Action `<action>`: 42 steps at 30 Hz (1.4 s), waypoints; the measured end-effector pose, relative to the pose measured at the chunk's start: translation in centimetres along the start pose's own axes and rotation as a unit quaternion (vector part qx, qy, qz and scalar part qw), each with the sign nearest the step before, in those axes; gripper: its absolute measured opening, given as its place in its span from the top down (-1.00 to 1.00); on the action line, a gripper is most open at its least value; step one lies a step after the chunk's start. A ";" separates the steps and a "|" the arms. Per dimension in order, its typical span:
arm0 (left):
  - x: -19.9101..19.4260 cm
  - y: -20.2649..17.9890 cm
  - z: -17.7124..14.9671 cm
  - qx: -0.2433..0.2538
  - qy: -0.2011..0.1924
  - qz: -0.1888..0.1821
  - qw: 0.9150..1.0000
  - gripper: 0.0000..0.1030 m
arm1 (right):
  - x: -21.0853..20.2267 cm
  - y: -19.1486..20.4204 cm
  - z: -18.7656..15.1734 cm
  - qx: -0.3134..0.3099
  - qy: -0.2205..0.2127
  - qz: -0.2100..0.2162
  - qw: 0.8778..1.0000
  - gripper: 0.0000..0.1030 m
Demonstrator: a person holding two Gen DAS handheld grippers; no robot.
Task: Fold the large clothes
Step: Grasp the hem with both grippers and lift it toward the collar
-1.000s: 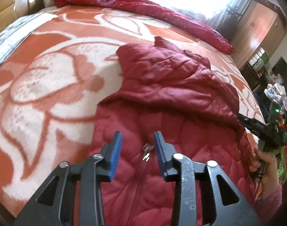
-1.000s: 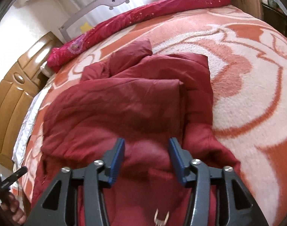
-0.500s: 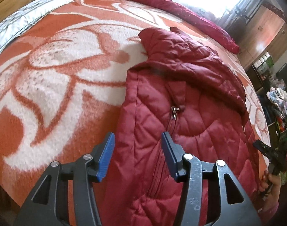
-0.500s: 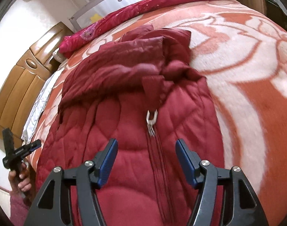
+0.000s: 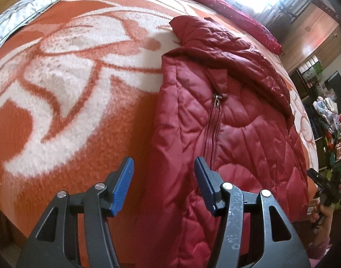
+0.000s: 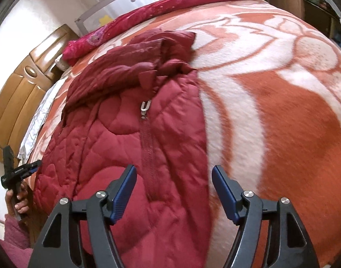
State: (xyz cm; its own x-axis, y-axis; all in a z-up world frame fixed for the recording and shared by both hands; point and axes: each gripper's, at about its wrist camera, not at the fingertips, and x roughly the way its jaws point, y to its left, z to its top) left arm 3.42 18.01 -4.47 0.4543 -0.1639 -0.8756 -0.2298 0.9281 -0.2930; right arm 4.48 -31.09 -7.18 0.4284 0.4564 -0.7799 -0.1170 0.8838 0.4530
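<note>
Both my tongs hang open, jaws just widened, nothing pinched: my left gripper (image 5: 162, 186) straddles the left edge of the quilted red jacket (image 5: 226, 134) (zipped up), my right gripper (image 6: 173, 192) its right edge, on the orange-and-white blanket (image 6: 282, 122).

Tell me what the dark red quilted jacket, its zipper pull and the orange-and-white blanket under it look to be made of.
Dark red quilted jacket: likely a smooth synthetic shell over padding; slight sheen, stitched puffy panels. Zipper pull: seemingly metal; silvery, shiny. Orange-and-white blanket: apparently plush fleece or a similar pile fabric; matte and fuzzy.
</note>
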 end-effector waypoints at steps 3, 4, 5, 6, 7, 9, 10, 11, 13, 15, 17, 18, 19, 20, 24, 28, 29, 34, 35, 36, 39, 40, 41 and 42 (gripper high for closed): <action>-0.2 0.1 -0.8 0.008 0.006 0.005 1.000 -0.15 | -0.2 -1.4 -0.7 0.018 0.004 0.004 1.000 -0.48; -0.2 0.2 -0.9 0.009 0.008 0.005 1.000 -0.18 | -0.2 -1.9 -0.9 0.026 0.011 0.005 1.000 -0.48; -0.3 0.2 -1.2 0.011 0.010 0.002 1.000 -0.19 | -0.1 -2.2 -1.1 0.029 0.014 0.007 0.999 -0.48; -0.3 0.2 -1.3 0.014 0.005 -0.003 1.000 -0.19 | -0.1 -2.5 -1.3 0.033 0.018 0.010 0.999 -0.48; -0.3 0.2 -1.6 0.015 0.008 -0.007 1.000 -0.19 | -0.1 -2.7 -1.5 0.034 0.022 0.014 0.999 -0.48; -0.2 0.1 -2.0 0.017 0.015 -0.018 1.000 -0.20 | -0.1 -2.8 -1.9 0.036 0.027 0.023 0.999 -0.48; 0.0 0.0 -2.2 0.018 0.020 -0.023 0.999 -0.21 | 0.0 -2.8 -2.1 0.037 0.029 0.027 0.999 -0.48; 0.2 -0.1 -2.5 0.020 0.026 -0.027 0.999 -0.22 | 0.0 -2.8 -2.3 0.038 0.031 0.032 0.998 -0.48; 0.4 -0.2 -2.7 0.021 0.031 -0.034 0.999 -0.22 | 0.0 -3.0 -2.6 0.042 0.035 0.043 0.998 -0.48; 0.5 -0.3 -3.1 0.023 0.035 -0.043 0.998 -0.22 | 0.0 -3.1 -2.9 0.047 0.041 0.059 0.996 -0.48; 0.4 -0.4 -3.4 0.028 0.037 -0.050 0.998 -0.22 | 0.2 -3.3 -3.5 0.053 0.050 0.075 0.995 -0.48; 0.4 -0.4 -3.5 0.028 0.038 -0.052 0.997 -0.22 | 0.3 -3.4 -3.8 0.053 0.054 0.080 0.994 -0.48; 0.4 -0.4 -3.6 0.028 0.040 -0.055 0.997 -0.22 | 0.3 -3.4 -4.2 0.053 0.059 0.085 0.993 -0.48; 0.4 -0.4 -3.8 0.028 0.043 -0.060 0.997 -0.22 | 0.4 -3.3 -4.6 0.052 0.062 0.090 0.993 -0.48; 0.4 -0.4 -4.6 0.035 0.048 -0.072 0.996 -0.26 | 0.5 -2.8 -5.9 0.040 0.080 0.118 0.989 -0.47; 0.5 -0.9 -5.4 0.049 0.057 -0.080 0.994 -0.41 | 1.0 -1.8 -6.9 0.014 0.103 0.149 0.983 -0.45; 0.6 -1.0 -5.6 0.055 0.059 -0.080 0.994 -0.46 | 1.3 -1.6 -7.0 0.011 0.109 0.157 0.981 -0.45; 1.0 -1.5 -6.1 0.069 0.068 -0.087 0.991 -0.56 | 2.3 -1.8 -6.7 0.021 0.111 0.186 0.976 -0.48; 1.0 -1.5 -6.1 0.069 0.069 -0.089 0.991 -0.56 | 2.4 -1.9 -6.7 0.024 0.110 0.191 0.975 -0.49; 1.0 -1.4 -6.1 0.069 0.069 -0.091 0.991 -0.56 | 2.4 -2.0 -6.7 0.028 0.110 0.198 0.974 -0.49; 0.9 -1.2 -6.1 0.070 0.069 -0.104 0.990 -0.56 | 2.4 -2.7 -6.9 0.036 0.107 0.217 0.970 -0.48; 0.9 -1.1 -6.2 0.071 0.071 -0.109 0.989 -0.56 | 2.5 -3.0 -7.0 0.041 0.106 0.225 0.968 -0.48; 1.0 -1.1 -6.2 0.071 0.074 -0.115 0.988 -0.56 | 2.5 -3.3 -7.1 0.047 0.106 0.231 0.966 -0.49; 1.1 -1.2 -6.3 0.071 0.077 -0.119 0.987 -0.56 | 2.5 -3.8 -7.1 0.053 0.105 0.237 0.964 -0.49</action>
State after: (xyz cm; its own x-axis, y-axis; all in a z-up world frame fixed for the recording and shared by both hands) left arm -1.20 14.59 -7.49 0.3425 -0.4212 -0.8398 -0.0037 0.8932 -0.4495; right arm -0.33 -32.64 -13.92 0.1576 0.8277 -0.5386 -0.1581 0.5595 0.8136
